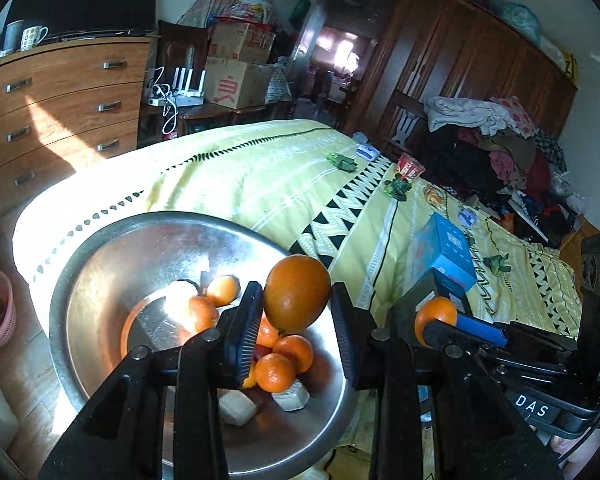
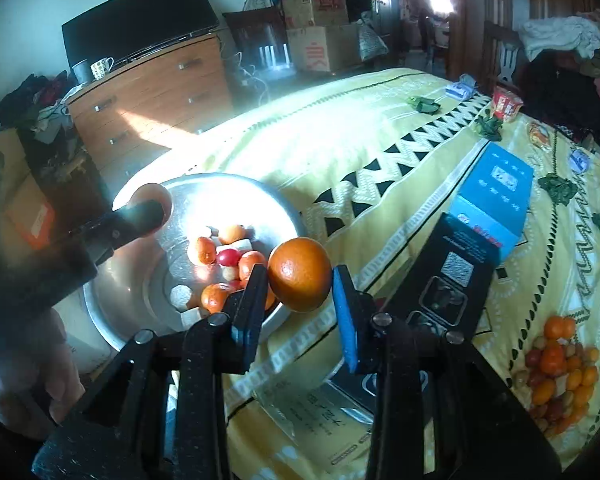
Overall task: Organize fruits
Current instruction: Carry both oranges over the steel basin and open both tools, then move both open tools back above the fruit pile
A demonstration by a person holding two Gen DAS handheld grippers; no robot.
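A steel bowl point(image 1: 100, 264) sits at the near left of the yellow bedspread and holds several small oranges point(image 1: 275, 372) and pale pieces. My left gripper point(image 1: 298, 312) is shut on a large orange point(image 1: 296, 292) and holds it above the bowl's right side. My right gripper point(image 2: 300, 280) is shut on a mandarin point(image 2: 300, 274) just right of the bowl point(image 2: 140, 308); it also shows in the left wrist view point(image 1: 436, 314). A pile of small fruits point(image 2: 556, 376) lies on the bedspread at the right.
A blue box point(image 2: 496, 196) and a black box point(image 2: 456, 272) lie on the bedspread right of the bowl. A red cup point(image 2: 506, 104) and green leaves point(image 2: 422, 105) sit farther back. A wooden dresser point(image 1: 60, 112) stands left, a clothes pile point(image 1: 500, 152) right.
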